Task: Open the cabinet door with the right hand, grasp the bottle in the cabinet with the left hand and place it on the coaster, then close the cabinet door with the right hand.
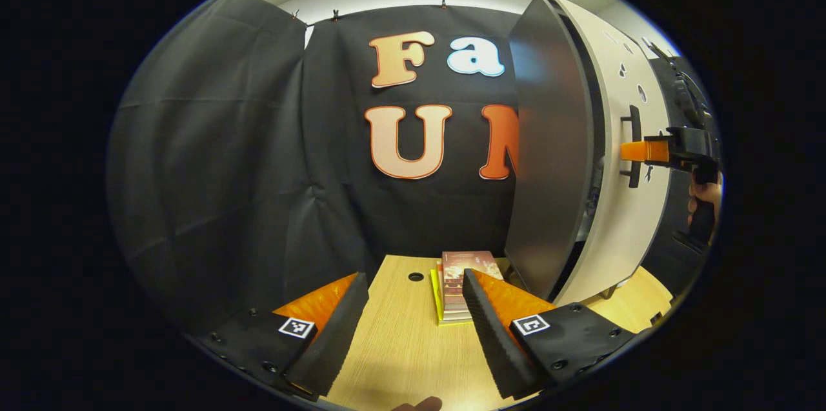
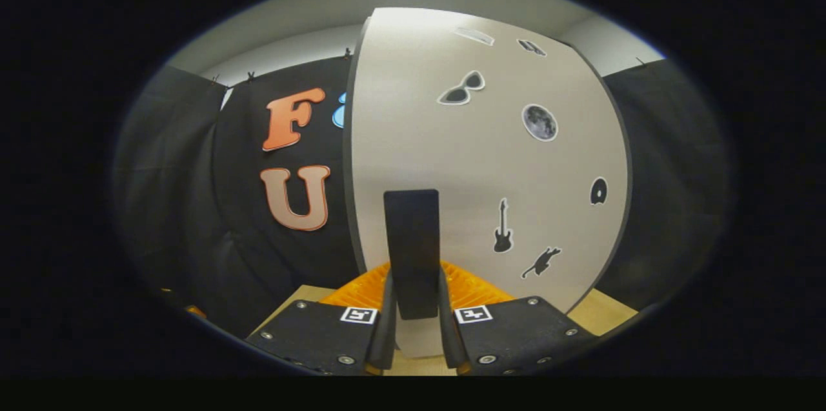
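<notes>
Light comes from above, brightening the pale ceiling strip and the top of the cabinet door. Edges bend strongly. The right gripper view looks softer and dimmer.

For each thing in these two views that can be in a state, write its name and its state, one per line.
Door: slightly ajar.
Handle: clamped between the right gripper's fingers.
Right gripper: shut on the handle.
Left gripper: open, holding nothing, above the table.
Books: stacked flat on the table.
</notes>
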A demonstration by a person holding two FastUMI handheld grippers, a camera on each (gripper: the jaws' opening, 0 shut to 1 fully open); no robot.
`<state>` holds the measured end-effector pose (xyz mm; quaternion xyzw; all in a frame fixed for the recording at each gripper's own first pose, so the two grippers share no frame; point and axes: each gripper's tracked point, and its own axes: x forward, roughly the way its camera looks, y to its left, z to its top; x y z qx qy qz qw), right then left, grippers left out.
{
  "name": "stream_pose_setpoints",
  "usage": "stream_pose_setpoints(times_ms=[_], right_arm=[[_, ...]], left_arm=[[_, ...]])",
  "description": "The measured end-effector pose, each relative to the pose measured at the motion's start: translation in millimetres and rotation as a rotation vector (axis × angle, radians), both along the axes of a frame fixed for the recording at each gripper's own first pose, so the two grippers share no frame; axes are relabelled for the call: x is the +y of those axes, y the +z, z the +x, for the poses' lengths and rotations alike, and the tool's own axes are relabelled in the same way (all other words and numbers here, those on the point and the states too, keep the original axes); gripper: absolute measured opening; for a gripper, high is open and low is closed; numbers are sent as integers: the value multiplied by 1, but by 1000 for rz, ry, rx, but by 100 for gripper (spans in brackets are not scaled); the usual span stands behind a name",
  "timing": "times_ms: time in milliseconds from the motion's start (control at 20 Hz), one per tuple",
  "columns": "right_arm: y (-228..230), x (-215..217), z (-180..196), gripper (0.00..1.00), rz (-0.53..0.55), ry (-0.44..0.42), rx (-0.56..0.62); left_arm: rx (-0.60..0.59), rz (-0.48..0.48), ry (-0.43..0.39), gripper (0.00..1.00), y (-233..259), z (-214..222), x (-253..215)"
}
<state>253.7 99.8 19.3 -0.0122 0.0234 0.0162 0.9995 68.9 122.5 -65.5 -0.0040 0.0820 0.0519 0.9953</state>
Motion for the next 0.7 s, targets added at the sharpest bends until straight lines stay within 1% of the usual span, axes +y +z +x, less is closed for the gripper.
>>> stream_pose_setpoints(times_ms=[50, 100, 200, 250, 300, 450, 650, 700], right_arm=[[1, 0, -6, 25, 5, 5, 2], [5, -1, -15, 24, 4, 7, 1], [3, -5, -27, 24, 11, 11, 6], [3, -8, -30, 27, 18, 12, 8], [3, -9, -30, 24, 22, 15, 8], [3, -15, -35, 23, 31, 12, 4], [5, -25, -46, 23, 48, 10, -6], [5, -27, -48, 21, 52, 11, -7]], left_arm=[[1, 2, -3, 96, 1, -4, -5], [-2, 3, -6, 95, 3, -9, -11], [-10, 7, -19, 95, 8, -19, -24], [-13, 12, -25, 96, 9, -24, -31], [-17, 18, -32, 96, 11, -30, -38], [-27, 32, -56, 95, 17, -50, -61], [-33, 46, -62, 95, 21, -74, -79], [-34, 47, -60, 96, 22, -80, -82]])
